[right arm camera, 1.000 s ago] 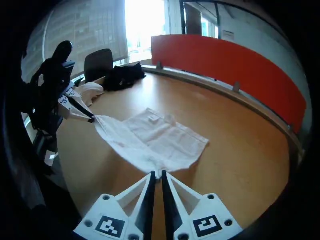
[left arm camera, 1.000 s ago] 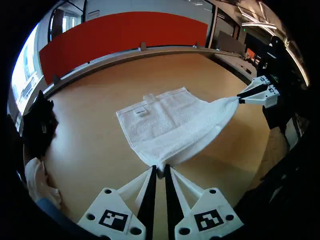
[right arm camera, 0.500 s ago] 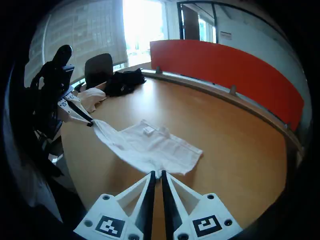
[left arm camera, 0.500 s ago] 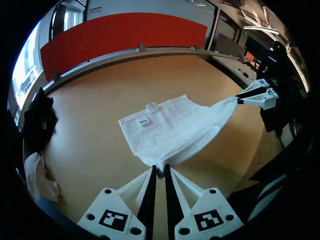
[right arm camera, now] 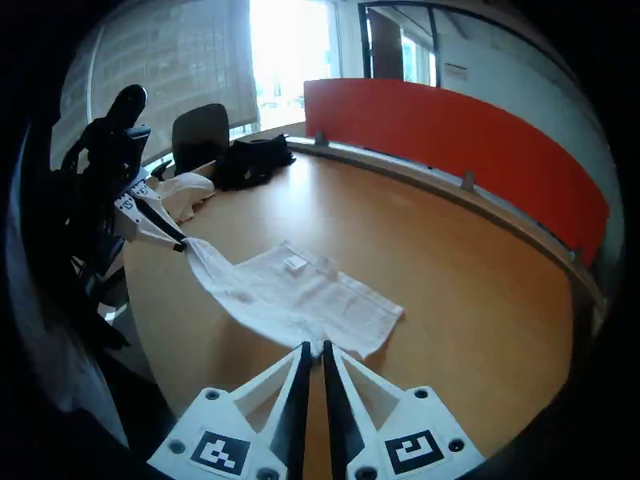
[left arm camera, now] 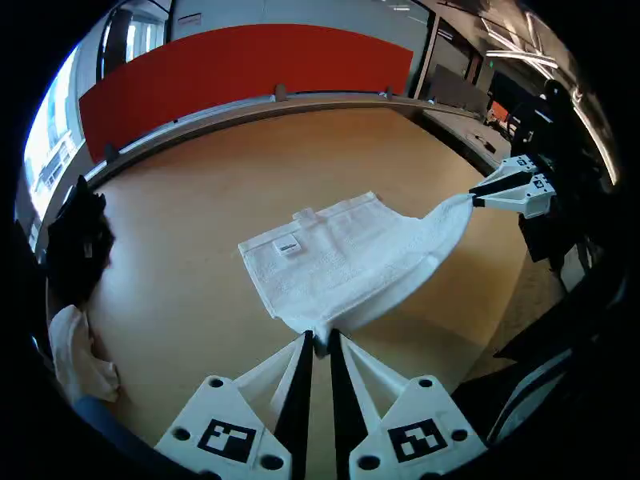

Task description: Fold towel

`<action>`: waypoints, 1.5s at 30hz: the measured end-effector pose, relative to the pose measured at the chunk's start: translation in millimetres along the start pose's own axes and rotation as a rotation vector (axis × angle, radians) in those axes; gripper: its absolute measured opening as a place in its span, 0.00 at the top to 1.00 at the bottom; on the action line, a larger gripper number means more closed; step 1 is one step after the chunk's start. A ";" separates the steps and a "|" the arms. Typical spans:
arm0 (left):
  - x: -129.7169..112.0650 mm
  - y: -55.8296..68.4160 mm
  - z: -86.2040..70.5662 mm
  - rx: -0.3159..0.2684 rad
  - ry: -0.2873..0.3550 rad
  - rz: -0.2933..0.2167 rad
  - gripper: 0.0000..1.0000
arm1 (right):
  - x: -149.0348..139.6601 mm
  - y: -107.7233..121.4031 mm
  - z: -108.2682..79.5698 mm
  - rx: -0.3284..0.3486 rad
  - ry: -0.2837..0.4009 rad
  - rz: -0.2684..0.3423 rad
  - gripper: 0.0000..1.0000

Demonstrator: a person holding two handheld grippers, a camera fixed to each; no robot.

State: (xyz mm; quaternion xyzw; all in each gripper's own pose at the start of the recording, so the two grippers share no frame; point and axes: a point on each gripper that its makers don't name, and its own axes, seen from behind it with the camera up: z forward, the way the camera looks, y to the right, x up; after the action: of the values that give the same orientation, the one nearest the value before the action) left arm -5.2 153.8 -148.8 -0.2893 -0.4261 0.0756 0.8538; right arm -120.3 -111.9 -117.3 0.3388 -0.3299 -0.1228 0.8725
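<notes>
Left gripper (left arm camera: 320, 338), right gripper (right arm camera: 314, 346) each clamp towel (left arm camera: 344, 256) corner; clamped corners mostly hidden

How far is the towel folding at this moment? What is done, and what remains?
Done: the towel is spread on the table, and its far edge with the label lies flat. In hand: the left tool and the right tool each pinch one near corner, lifted off the table. Left: no fold is visible yet. The near edge probably has to go over to the far edge and then be released.

towel (left arm camera: 352, 256) corner hidden in left claw (left arm camera: 320, 342), tag (left arm camera: 285, 246) unreadable
</notes>
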 end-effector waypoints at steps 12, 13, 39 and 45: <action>13.0 -20.7 25.0 0.018 -0.003 0.001 0.85 | 5.1 17.2 25.7 -0.009 -0.018 0.000 0.89; 15.6 -23.0 28.4 0.020 -0.002 0.002 0.85 | 6.0 19.5 28.6 -0.012 -0.019 0.000 0.89; 33.0 -58.9 88.0 0.045 -0.034 0.018 0.85 | -7.4 57.0 80.5 -0.051 -0.081 0.035 0.89; 30.5 -64.2 100.4 0.050 -0.042 0.014 0.85 | -12.2 63.1 89.4 -0.056 -0.096 0.045 0.89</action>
State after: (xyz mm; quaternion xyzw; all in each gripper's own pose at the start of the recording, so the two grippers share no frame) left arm -71.1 155.7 -44.9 -0.2693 -0.4399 0.0981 0.8511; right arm -189.0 -105.4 -31.5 0.3004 -0.3754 -0.1282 0.8674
